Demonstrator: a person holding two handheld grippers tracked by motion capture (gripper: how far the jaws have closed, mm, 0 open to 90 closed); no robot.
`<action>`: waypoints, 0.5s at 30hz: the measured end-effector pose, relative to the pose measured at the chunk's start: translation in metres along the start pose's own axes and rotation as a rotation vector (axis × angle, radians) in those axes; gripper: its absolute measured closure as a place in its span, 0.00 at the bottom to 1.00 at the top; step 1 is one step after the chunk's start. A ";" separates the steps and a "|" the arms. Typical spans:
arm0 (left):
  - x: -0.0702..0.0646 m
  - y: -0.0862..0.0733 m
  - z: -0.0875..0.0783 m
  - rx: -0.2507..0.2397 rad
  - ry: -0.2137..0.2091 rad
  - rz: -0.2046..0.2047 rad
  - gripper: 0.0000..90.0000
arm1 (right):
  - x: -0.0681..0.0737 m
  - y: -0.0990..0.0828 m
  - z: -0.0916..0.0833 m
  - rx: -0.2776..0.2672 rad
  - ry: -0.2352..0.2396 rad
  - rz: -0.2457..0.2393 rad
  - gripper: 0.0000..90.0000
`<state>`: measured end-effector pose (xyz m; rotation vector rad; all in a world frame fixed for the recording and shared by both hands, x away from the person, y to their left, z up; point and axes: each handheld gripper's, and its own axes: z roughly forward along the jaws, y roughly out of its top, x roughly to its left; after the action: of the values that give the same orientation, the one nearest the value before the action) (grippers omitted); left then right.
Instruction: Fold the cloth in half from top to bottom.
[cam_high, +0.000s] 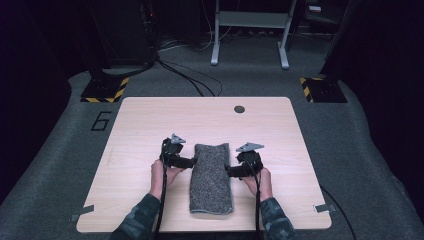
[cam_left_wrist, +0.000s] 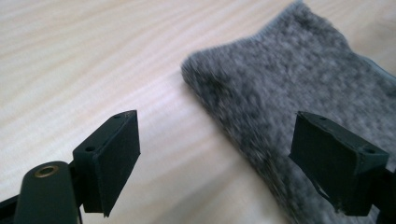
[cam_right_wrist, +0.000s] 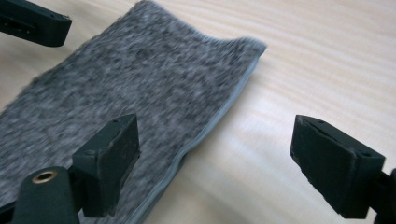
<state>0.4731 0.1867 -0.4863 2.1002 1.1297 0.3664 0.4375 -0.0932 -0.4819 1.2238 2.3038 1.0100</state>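
High view: pale wood table (cam_high: 150, 130) on grey carpet (cam_high: 360, 150), dark room; a round grey hole (cam_high: 239, 109) near the far edge, tape tabs at the near corners, a "6" (cam_high: 102, 120) marked on the floor at left, hazard-striped bases (cam_high: 105, 90) and a grey frame (cam_high: 250, 30) beyond. A folded grey towel (cam_high: 211, 177) lies lengthwise at table centre, fuzzy, mottled, with a smooth hem at the near end. Left gripper (cam_high: 192, 162) sits just beside its left edge, right gripper (cam_high: 228, 171) just beside its right edge, each held by a hand in a camouflage sleeve (cam_high: 140, 220). Left gripper view: jaws spread wide, nothing between the pads; towel (cam_left_wrist: 299, 102) lies flat under the right jaw, its corner ahead, bare wood to the left. Right gripper view: jaws likewise released, empty; the towel (cam_right_wrist: 130, 93) runs under the left jaw, its pale bound edge slightly wavy, and the other gripper's jaw tip shows at top left.
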 end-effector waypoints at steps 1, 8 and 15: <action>0.002 0.003 0.003 -0.002 0.001 -0.012 0.17 | -0.002 0.003 0.003 -0.002 -0.002 0.013 0.17; 0.007 0.013 0.017 -0.032 0.034 -0.054 0.17 | -0.011 0.018 0.015 0.001 -0.031 0.029 0.18; 0.012 0.016 0.034 -0.040 0.070 -0.110 0.19 | -0.015 0.030 0.036 0.006 -0.059 0.058 0.19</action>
<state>0.5083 0.1748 -0.4997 1.9948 1.2623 0.4094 0.4845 -0.0784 -0.4854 1.3122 2.2394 0.9737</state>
